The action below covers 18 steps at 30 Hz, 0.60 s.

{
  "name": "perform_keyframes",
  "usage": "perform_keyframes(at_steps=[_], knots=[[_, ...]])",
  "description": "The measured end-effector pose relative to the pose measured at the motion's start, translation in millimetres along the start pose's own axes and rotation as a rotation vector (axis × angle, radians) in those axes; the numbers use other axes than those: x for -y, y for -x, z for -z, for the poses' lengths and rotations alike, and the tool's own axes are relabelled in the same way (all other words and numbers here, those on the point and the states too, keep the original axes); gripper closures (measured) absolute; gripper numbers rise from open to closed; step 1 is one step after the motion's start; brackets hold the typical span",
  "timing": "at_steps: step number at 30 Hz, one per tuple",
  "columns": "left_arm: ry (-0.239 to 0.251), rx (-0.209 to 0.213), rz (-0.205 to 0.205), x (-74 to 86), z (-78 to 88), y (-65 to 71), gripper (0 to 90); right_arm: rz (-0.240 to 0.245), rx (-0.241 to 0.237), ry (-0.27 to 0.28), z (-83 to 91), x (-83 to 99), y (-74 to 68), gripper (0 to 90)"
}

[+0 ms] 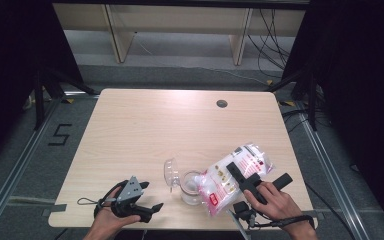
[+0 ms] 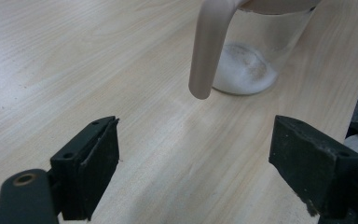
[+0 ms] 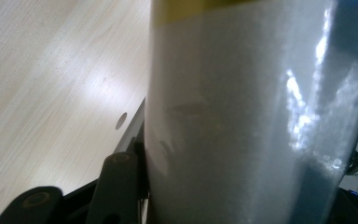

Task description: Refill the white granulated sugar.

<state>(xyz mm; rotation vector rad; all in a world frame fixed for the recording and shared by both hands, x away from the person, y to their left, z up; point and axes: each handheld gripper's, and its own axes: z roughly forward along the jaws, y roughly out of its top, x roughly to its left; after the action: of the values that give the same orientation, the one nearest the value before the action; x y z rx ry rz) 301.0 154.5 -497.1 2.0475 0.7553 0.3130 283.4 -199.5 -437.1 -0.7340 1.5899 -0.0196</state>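
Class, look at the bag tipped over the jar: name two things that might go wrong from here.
1. The right gripper holds the bag of white granules tilted, its lower end at the clear jar; a wobble might spill granules onto the table.
2. The left gripper is open and apart from the jar, so nothing steadies it; the bag's push might tip it.
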Motion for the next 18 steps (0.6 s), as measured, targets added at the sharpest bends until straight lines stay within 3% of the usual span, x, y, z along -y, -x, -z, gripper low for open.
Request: perform_keyframes(at_steps=[9, 18], knots=[[-0.005, -0.002, -0.012, -0.2, 0.6, -0.9, 15.5, -0.003, -0.004, -0.004, 0.6, 0.0, 0.5, 58.4], [0.0, 0.0, 0.0, 0.0, 0.0, 0.0, 15.5, 0.006, 0.0, 0.0, 0.9, 0.4, 1.4, 58.6]])
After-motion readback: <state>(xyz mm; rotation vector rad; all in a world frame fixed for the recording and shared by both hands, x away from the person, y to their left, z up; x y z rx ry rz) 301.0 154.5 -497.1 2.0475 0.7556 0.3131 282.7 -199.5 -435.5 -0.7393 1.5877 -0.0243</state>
